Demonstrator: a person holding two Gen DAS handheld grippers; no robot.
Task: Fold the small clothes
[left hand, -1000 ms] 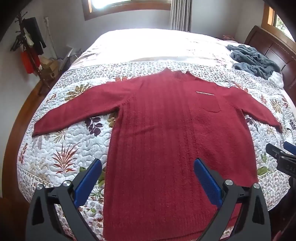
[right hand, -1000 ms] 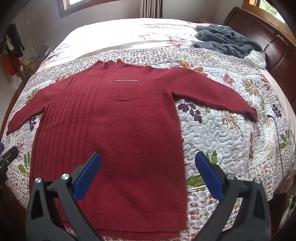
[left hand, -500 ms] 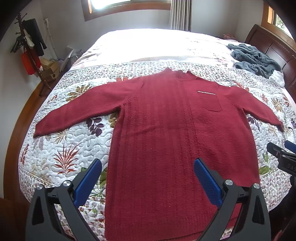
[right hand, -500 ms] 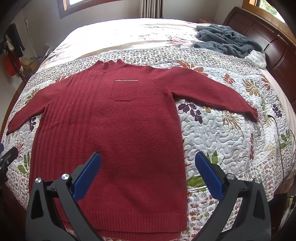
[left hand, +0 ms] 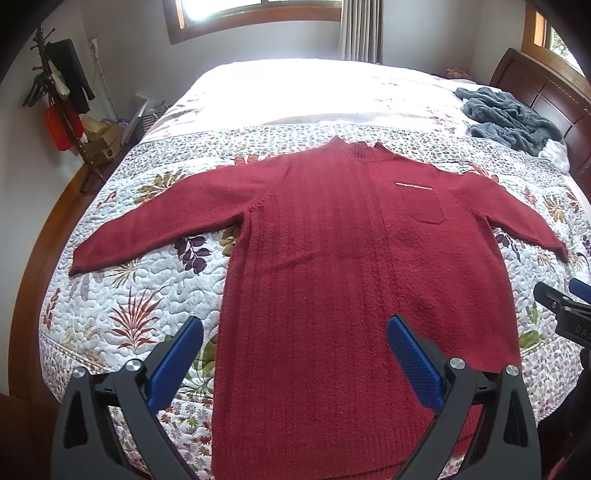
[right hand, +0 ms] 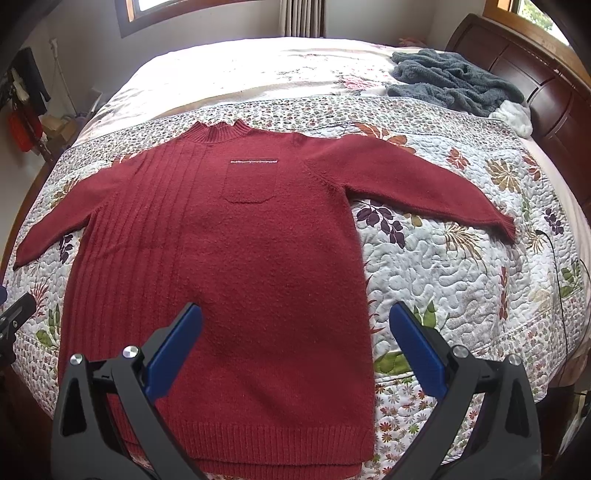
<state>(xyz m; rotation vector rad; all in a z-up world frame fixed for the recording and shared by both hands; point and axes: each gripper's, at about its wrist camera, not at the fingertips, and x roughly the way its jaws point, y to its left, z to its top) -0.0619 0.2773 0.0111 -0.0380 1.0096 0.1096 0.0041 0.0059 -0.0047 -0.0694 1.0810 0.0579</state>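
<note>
Quilted bed [right hand: 461, 266] holds the red sweater [right hand: 240, 258] flat, sleeves spread, ready for folding. I hold my left gripper [left hand: 295, 354] and right gripper [right hand: 295, 343] above its hem, both spread wide and empty.

Daylight enters through the far window [left hand: 258, 14] and washes the far part of the bed [left hand: 314, 88] to white glare. Nearer surfaces are evenly lit, sharp, with soft shadows only. Both views bulge like a fisheye, their corners black, straight edges curving.
</note>
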